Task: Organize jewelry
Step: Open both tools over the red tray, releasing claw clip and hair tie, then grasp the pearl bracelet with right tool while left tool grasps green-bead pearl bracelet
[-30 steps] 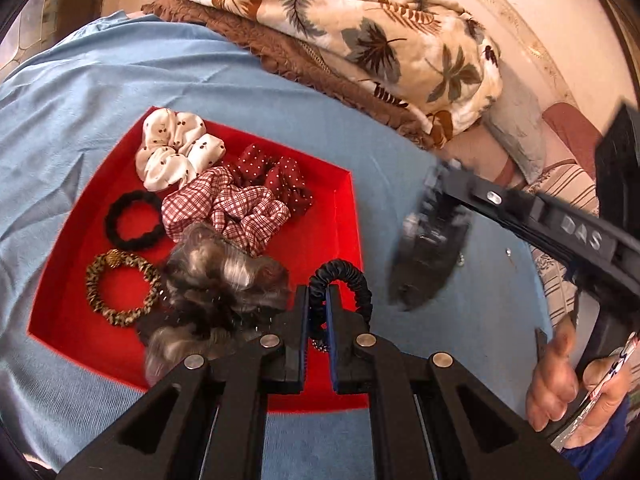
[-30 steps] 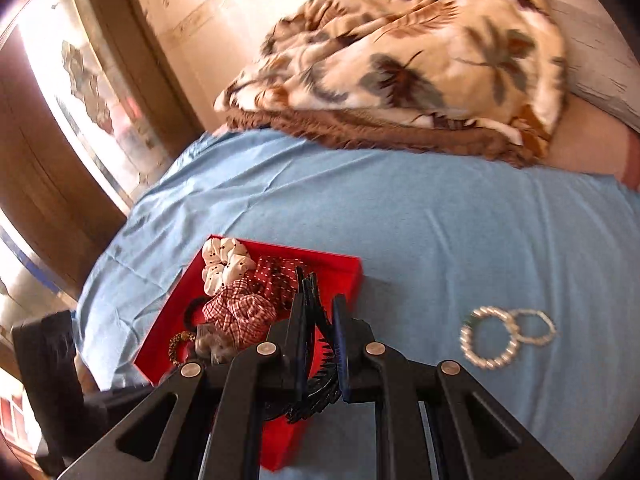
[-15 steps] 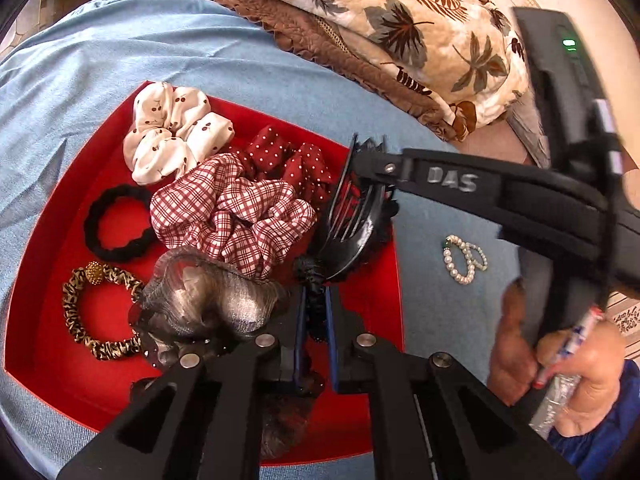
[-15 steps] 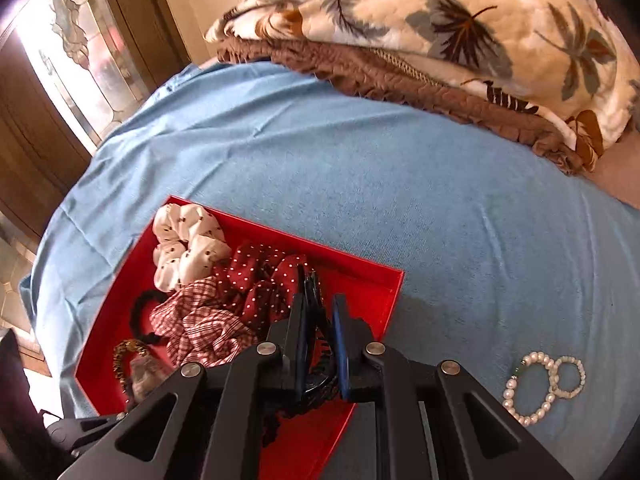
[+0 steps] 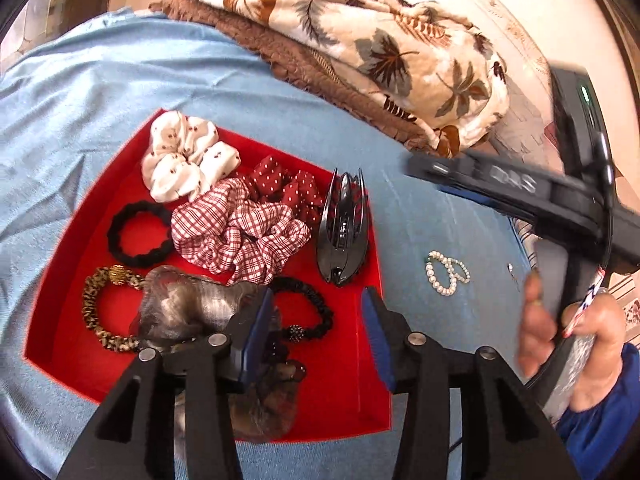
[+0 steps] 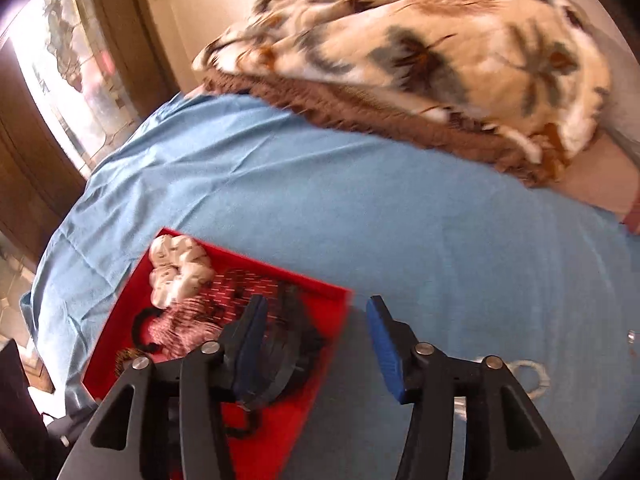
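Observation:
A red tray lies on the blue sheet and holds scrunchies, hair ties and a black claw clip at its right edge. A black beaded hair tie lies just ahead of my left gripper, which is open and empty over the tray's near right part. My right gripper is open and empty, above the tray's right edge; the claw clip lies below its left finger. In the left wrist view the right gripper hangs blurred right of the tray. A pearl bracelet lies on the sheet.
A leaf-print blanket over a brown one is piled at the far side of the bed. The white scrunchie, plaid scrunchie, black hair tie, leopard tie and grey scrunchie fill the tray.
The right gripper let go of the claw clip in the tray and drew back right. The left gripper let go of the black beaded hair tie and opened.

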Demonstrator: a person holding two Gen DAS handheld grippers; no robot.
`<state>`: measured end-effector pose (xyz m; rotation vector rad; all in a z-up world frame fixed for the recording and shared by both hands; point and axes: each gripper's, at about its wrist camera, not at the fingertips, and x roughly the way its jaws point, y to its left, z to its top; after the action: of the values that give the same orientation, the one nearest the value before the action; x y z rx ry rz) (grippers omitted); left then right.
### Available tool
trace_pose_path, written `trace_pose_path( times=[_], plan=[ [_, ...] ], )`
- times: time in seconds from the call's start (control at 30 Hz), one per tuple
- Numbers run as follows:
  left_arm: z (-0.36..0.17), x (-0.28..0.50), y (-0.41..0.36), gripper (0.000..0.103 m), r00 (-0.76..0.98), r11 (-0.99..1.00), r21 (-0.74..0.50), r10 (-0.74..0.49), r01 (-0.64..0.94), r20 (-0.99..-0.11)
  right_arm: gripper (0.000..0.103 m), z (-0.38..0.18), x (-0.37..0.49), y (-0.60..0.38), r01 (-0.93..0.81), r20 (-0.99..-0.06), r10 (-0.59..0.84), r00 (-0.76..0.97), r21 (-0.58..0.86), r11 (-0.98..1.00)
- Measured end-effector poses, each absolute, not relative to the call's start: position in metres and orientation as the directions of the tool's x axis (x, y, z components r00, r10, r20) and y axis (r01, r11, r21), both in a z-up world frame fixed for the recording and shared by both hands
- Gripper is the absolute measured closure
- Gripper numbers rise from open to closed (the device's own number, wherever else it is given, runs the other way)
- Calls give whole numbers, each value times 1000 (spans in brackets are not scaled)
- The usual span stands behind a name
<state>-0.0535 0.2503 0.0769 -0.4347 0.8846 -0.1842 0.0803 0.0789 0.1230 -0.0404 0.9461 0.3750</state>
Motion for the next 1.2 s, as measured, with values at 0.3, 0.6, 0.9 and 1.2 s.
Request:
trace_pose_path(
  times=[0.3,0.6,0.9,1.2],
  plan=[
    [91,-78,243,54,688,907,-420,-313,13,-655,54,79,59,-77,-65,-854,83,514,57,996],
    [86,-75,215,54,685,943,-329,-274,54,-674,72,27,81,-99,-23,-875,-16,484,-31,999],
    [107,-86,185,54,697,957,-271,-266,106,-666,96,19,60,-110,-33,-876,-11,483,-31,999],
    [117,-48,83,54,619,967,-147,-247,208,-746,95,21,-1,-162,-9,-849,3,529,-2,1000]
  ],
)
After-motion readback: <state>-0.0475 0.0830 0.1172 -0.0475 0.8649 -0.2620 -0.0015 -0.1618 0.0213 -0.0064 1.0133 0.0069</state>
